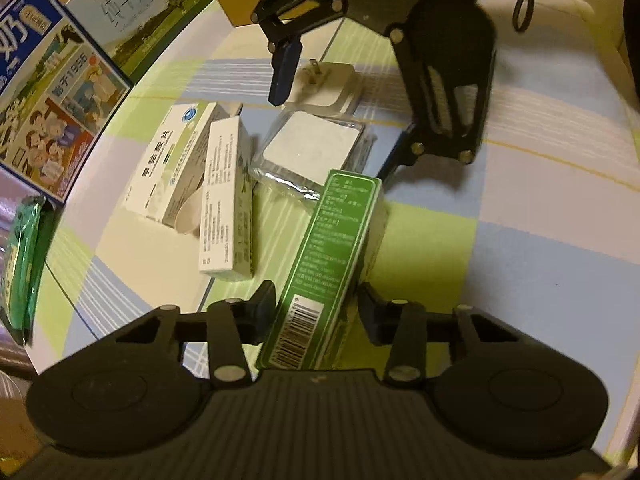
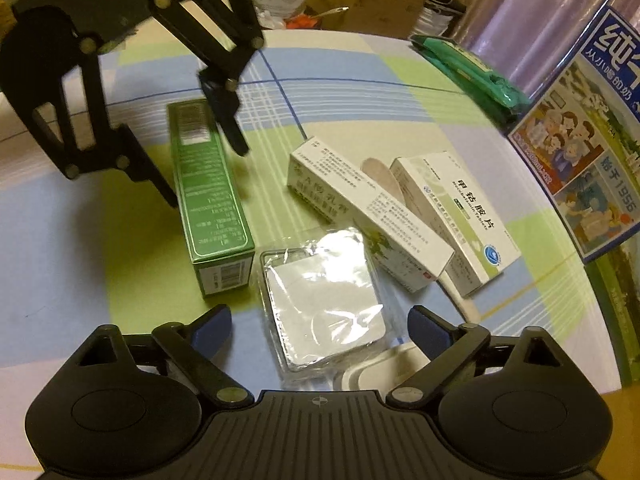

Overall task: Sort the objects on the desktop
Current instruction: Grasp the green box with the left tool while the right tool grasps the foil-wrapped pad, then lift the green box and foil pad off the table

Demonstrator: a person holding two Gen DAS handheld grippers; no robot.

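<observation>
A long green box (image 1: 324, 256) lies flat on the chequered tablecloth (image 1: 520, 240). My left gripper (image 1: 318, 308) is open and straddles its near end, one finger close to each side. From the right wrist view the same gripper (image 2: 206, 176) stands over the far end of the green box (image 2: 208, 192). My right gripper (image 2: 320, 332) is wide open above a clear plastic pack (image 2: 324, 308) with a white card inside. A white plug adapter (image 2: 380, 368) lies under it. The left wrist view shows the right gripper (image 1: 332, 136) over the pack (image 1: 312, 148).
Two white medicine boxes (image 2: 368, 216) (image 2: 460, 220) lie side by side to the right, a beige strip (image 2: 380, 176) between them. A green packet (image 2: 472, 68) and tall milk cartons (image 2: 580, 140) stand at the table's rim. Cardboard boxes (image 2: 360, 0) sit beyond the table.
</observation>
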